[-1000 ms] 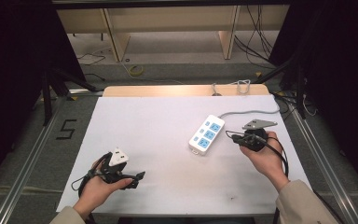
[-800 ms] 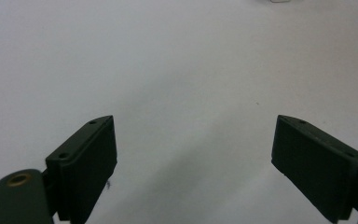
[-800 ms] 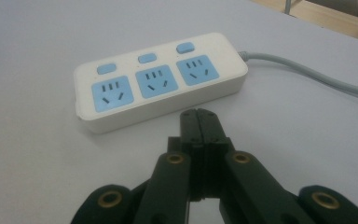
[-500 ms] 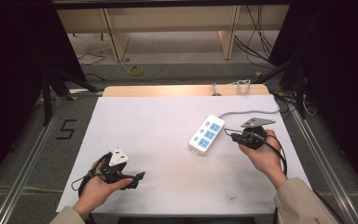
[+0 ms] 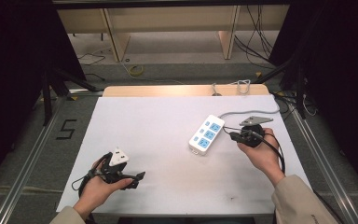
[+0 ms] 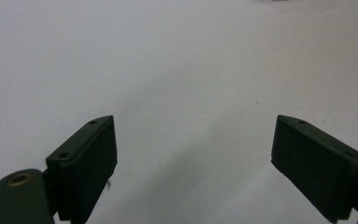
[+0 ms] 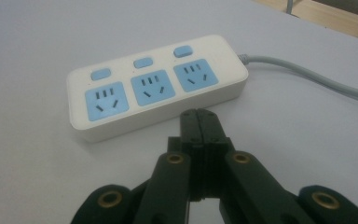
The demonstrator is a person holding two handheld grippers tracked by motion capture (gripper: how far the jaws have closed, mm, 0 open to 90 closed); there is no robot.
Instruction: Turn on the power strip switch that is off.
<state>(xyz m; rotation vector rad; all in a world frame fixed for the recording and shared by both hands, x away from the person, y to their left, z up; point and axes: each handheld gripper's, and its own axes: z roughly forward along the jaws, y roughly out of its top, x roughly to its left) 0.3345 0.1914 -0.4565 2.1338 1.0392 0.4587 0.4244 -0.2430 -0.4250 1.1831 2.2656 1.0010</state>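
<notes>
A white power strip (image 5: 206, 135) with three blue sockets lies at the right of the white table (image 5: 168, 121). Its grey cable (image 5: 247, 112) runs off to the far right. My right gripper (image 5: 231, 136) rests just right of the strip, jaws shut with nothing between them. In the right gripper view the closed tips (image 7: 198, 113) point at the strip (image 7: 154, 84) from a short gap away, and the cable (image 7: 307, 77) trails right. My left gripper (image 5: 136, 179) sits near the front left, pointing right. A small white block (image 5: 118, 157) sits on top of it. Its jaws (image 6: 196, 121) stand wide open over bare table.
A wooden board (image 5: 182, 90) borders the table's far edge, with shelf legs and loose cables on the floor beyond. Metal rails run along both sides. A "5" mark (image 5: 66, 129) is on the floor at the left.
</notes>
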